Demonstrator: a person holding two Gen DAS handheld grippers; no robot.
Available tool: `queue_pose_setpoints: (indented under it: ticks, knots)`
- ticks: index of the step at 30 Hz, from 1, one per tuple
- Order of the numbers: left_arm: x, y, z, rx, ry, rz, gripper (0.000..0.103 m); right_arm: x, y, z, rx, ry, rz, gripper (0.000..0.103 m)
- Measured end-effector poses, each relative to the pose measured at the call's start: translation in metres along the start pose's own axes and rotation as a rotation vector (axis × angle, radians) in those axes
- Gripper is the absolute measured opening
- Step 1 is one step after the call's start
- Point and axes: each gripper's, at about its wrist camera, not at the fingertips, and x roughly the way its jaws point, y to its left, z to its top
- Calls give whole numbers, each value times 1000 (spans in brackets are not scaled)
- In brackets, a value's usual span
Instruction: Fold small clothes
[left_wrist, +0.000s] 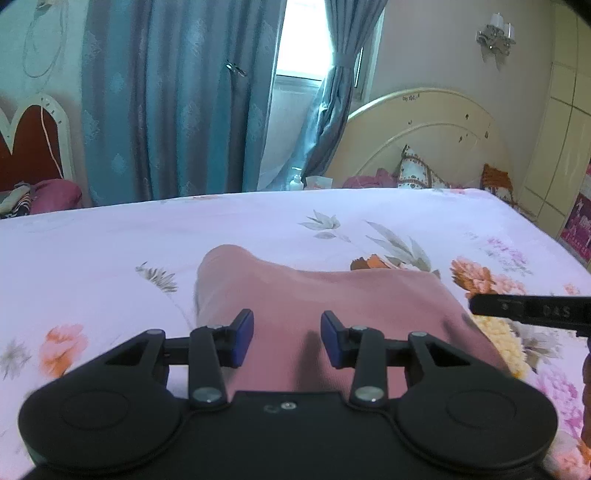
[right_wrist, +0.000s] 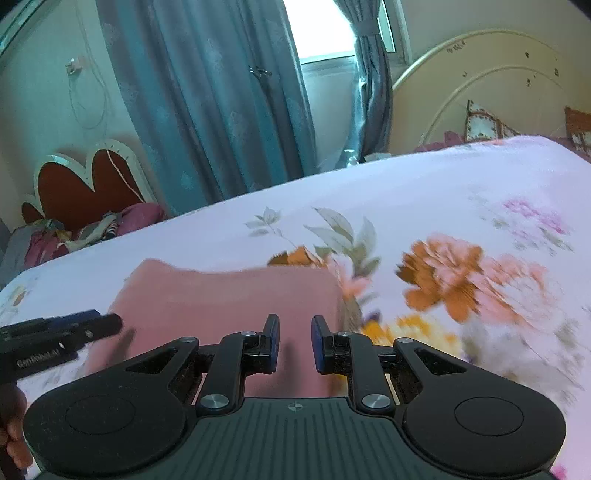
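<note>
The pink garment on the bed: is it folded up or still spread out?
Cannot tell for sure. The pink garment lies fairly flat on the floral bedsheet, its far edge lifted, but its near part is hidden behind the gripper.

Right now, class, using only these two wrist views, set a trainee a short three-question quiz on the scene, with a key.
1. True or false: the pink garment lies on a floral bedsheet.
2. Which colour are the curtains behind the bed? A red, B teal, C yellow.
3. Fill the gap: in the left wrist view, the right hand-held gripper enters from the ___ edge of the picture.

Key: 1 true; 2 B; 3 right.
</note>
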Motion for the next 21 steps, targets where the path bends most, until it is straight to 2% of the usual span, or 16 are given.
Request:
queue_pose_setpoints:
  ticks: [3,6,11,15,18,21]
  knots:
    - [19,1,1,36,-3,39,38,27,6,5,3,-4,-13,18]
    - [32,10,-8,15,26,67,39,49,9,8,-10,-8,-37,18]
    - [33,15,-17,-4,12,63,39,84,3,0,-80,21,-95,18]
    - [37,17,-11,-5,15,83,41,84,-6,3,-20,17,-79,18]
    - [44,24,-12,-54,24,90,45,93,-8,-4,-54,2,-95,18]
    - [43,24,-11,-47,30,99,45,94,-13,3,-13,30,-76,20]
